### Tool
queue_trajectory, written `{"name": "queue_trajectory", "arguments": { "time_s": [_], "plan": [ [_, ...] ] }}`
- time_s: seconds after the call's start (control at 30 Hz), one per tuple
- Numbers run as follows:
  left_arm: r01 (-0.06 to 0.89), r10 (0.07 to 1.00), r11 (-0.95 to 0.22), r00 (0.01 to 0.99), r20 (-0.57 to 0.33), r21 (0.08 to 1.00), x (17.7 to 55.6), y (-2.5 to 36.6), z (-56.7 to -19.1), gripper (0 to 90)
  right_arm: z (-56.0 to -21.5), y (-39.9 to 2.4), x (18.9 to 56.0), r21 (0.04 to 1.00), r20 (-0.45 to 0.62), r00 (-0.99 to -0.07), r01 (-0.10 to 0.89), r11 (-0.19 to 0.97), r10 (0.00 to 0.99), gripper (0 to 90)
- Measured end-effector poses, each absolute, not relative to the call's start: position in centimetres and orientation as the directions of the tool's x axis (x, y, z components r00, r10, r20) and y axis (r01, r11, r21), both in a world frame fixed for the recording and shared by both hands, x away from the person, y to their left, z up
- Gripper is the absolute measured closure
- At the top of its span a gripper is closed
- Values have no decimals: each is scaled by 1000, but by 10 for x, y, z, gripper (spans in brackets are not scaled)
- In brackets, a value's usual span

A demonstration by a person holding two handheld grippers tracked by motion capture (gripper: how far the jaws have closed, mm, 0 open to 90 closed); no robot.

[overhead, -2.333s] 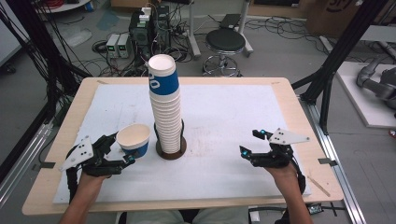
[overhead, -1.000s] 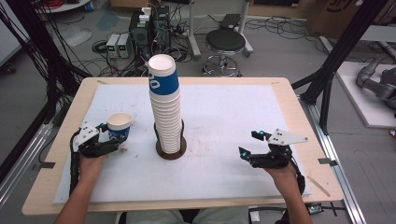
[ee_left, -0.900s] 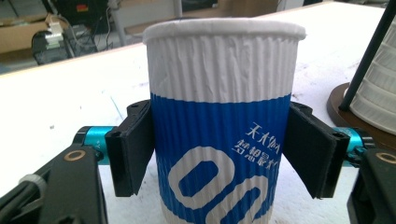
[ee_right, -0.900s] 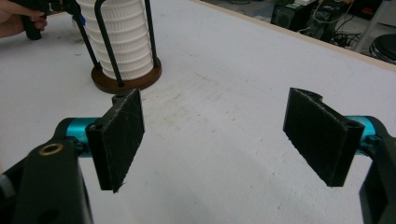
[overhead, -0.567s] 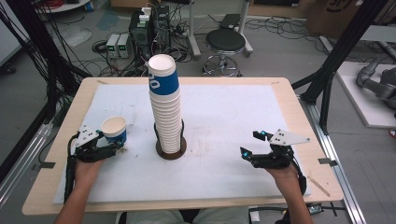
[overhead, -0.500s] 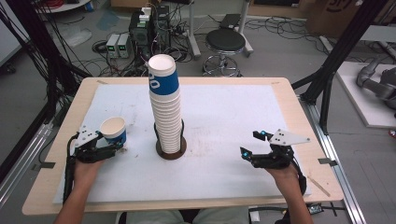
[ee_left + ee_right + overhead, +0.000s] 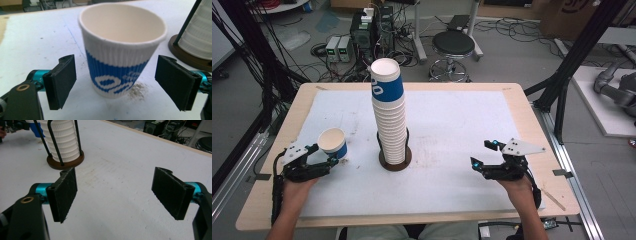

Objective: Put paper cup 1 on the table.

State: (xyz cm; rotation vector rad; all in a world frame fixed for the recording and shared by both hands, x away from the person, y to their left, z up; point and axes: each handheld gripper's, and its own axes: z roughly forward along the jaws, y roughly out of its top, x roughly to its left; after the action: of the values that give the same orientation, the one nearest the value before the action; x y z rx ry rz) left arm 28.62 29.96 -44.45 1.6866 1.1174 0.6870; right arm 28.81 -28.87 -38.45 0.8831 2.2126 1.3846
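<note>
A white-and-blue paper cup (image 7: 333, 142) (image 7: 120, 65) stands upright on the white mat, left of the tall stack of cups (image 7: 389, 115) (image 7: 63, 142). That stack sits in a wire holder on a round brown base (image 7: 395, 159). My left gripper (image 7: 325, 154) (image 7: 118, 82) has just been opening; its pads (image 7: 62, 80) now stand apart on either side of the cup without touching it. My right gripper (image 7: 482, 154) (image 7: 117, 195) rests open over the mat at the right, with nothing between its jaws.
The white mat (image 7: 452, 120) covers most of the wooden table (image 7: 522, 100). Black frame posts stand at both sides, and a stool and electronics sit on the floor beyond the far edge. A patch of dust lies beside the cup (image 7: 136, 90).
The left gripper carried the cup leftward away from the stack, set it on the mat and spread its jaws off it. The right gripper has stayed still.
</note>
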Motion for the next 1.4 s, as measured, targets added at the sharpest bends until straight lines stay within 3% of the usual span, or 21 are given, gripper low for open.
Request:
{"name": "queue_trajectory", "arguments": {
  "time_s": [0.23, 0.5, 1.07, 1.4],
  "plan": [
    [250, 915, -2, 391, -99, 968, 264, 314, -429, 173, -385, -290, 290, 898, 3, -726, 304, 317, 688, 211],
    [162, 851, 73, 505, -146, 984, 259, 315, -410, 171, -386, -293, 291, 898, 10, -718, 312, 309, 696, 211],
    [80, 724, 69, 682, -106, 994, 262, 289, -373, 171, -387, -295, 290, 902, 14, -704, 316, 295, 710, 211],
    [93, 703, 22, 706, -82, 995, 263, 275, -367, 171, -386, -298, 288, 905, 24, -698, 320, 282, 716, 211]
  ]
}}
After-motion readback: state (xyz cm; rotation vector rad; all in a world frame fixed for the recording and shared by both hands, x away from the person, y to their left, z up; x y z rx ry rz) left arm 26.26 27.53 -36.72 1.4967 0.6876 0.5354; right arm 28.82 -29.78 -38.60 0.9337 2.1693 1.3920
